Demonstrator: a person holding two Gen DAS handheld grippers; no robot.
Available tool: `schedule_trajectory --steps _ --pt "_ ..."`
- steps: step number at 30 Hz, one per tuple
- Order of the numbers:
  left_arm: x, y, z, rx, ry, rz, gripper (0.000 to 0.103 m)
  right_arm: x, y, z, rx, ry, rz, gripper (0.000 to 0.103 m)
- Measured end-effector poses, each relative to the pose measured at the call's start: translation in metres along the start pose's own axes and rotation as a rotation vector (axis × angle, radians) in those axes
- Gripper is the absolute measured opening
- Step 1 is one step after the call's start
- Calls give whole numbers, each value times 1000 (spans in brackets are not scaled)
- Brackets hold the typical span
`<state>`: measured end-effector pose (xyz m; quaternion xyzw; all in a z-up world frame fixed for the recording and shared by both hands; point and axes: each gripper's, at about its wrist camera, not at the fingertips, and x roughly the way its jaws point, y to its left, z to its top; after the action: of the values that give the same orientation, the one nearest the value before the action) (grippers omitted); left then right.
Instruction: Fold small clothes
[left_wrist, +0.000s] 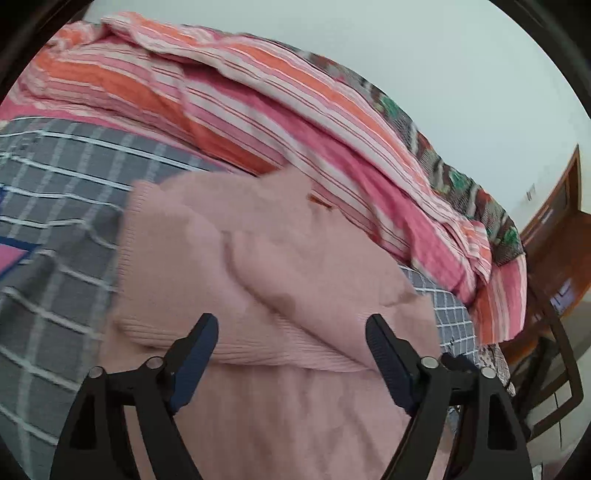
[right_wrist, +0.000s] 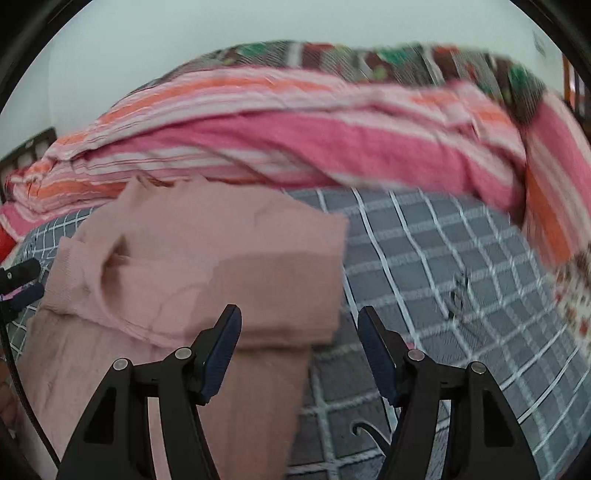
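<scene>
Now I look down both of my grippers at a pink knit garment (left_wrist: 258, 266) lying on the grey checked sheet (left_wrist: 55, 206) of a bed. It is partly folded, with one layer lying over another.

My left gripper (left_wrist: 291, 325) stands wide, and nothing is squeezed between its fingers. The pink cloth lies under them and just past their tips, with a ribbed edge running across between the two tips.

My right gripper (right_wrist: 299, 317) is also apart, though not as wide. Its left finger sits over the pink garment (right_wrist: 207, 258). Its right finger sits over the bare checked sheet (right_wrist: 443, 258). So the side edge of the garment runs between these two fingers.

I think a few things could go wrong. The knit is soft and thick, so if I pinch too deep I could grab the bottom layer too, or even the sheet, and the fold would pull open. If I catch only a thin bit of the edge, it could slip out when I lift. Both pictures are blurry, so I could miss the edge.

The left view shows the fold ridge and the ribbed hem close up, plus a wooden door (left_wrist: 554, 214) far off to the right of the fingers. The right view shows the round neck opening (right_wrist: 110, 280), the garment's straight side edge, and the tip of the other gripper at the far left. Both show the striped pink and orange blanket (right_wrist: 295, 147) piled beyond the fingertips.
</scene>
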<state>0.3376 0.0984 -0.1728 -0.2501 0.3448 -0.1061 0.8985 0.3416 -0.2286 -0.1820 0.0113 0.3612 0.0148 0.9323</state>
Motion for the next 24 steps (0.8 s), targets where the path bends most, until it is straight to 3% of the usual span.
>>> schedule_trajectory --steps 3,10,17,22,24 --pt "17 -17 -6 42 15 60 84 10 -12 0 66 53 45 64" --pt "39 -33 -10 56 59 89 84 4 -3 -10 13 12 70 64" --pt "58 -44 -20 137 93 205 84 1 -3 -14 22 -6 61 64" --pt "40 -31 -22 73 23 266 84 5 -9 -16 55 13 65 64" --pt "32 -19 -21 27 9 257 82 5 -11 -16 69 15 72 64"
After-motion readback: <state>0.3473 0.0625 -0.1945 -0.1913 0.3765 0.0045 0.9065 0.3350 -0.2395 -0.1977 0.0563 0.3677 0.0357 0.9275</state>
